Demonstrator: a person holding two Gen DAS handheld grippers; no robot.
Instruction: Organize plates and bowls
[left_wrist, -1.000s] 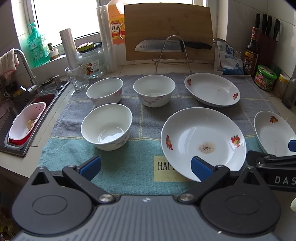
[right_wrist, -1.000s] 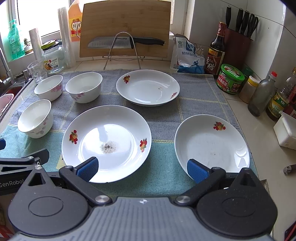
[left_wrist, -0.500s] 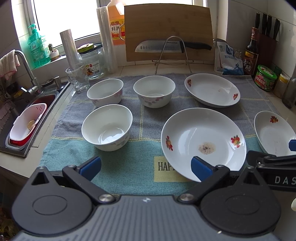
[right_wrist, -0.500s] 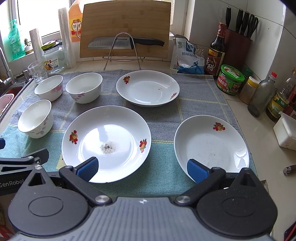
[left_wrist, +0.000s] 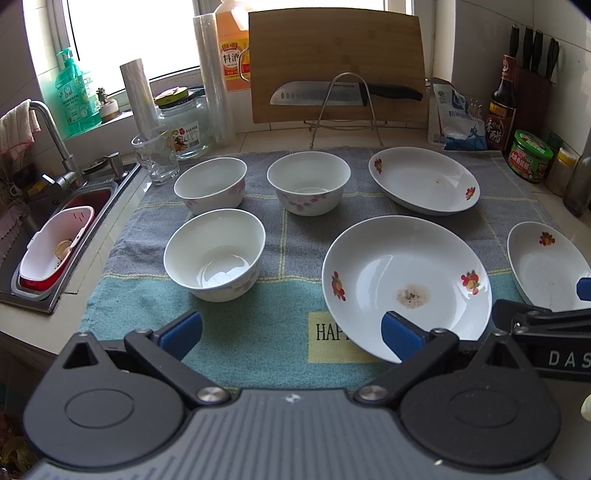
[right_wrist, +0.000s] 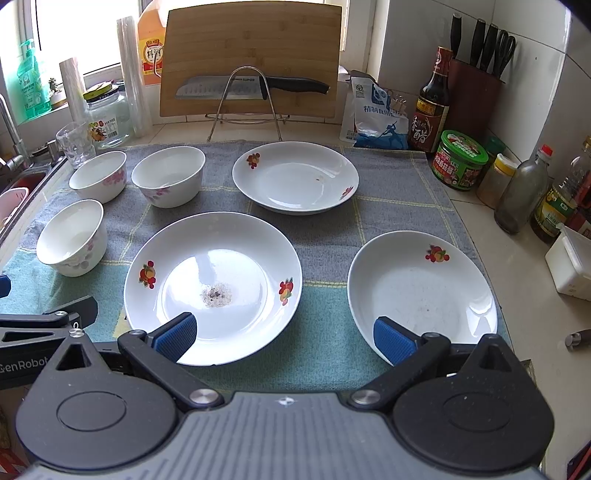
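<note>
Three white bowls and three white fruit-patterned plates lie on a grey-and-teal towel (left_wrist: 280, 236). The near bowl (left_wrist: 214, 254) sits front left, with two more bowls (left_wrist: 210, 184) (left_wrist: 308, 182) behind it. A large plate (left_wrist: 406, 280) with a crumb stain lies front centre, a second plate (left_wrist: 424, 179) behind it, a third plate (right_wrist: 421, 288) at the right. My left gripper (left_wrist: 291, 332) is open, low over the towel's front edge, holding nothing. My right gripper (right_wrist: 282, 336) is open too, its fingers over the near rims of the large plate (right_wrist: 212, 284) and the right plate.
A sink (left_wrist: 44, 236) with a red-and-white basket lies left. A glass (left_wrist: 157, 158), jar, knife rack (left_wrist: 347, 99) and cutting board stand behind the towel. Bottles, a green-lidded jar (right_wrist: 460, 160) and a knife block line the right wall. A white box (right_wrist: 572, 262) sits far right.
Both grippers have eased slightly forward and down, so the dishes sit a little lower in view. No dish has moved and both grippers stay open.
</note>
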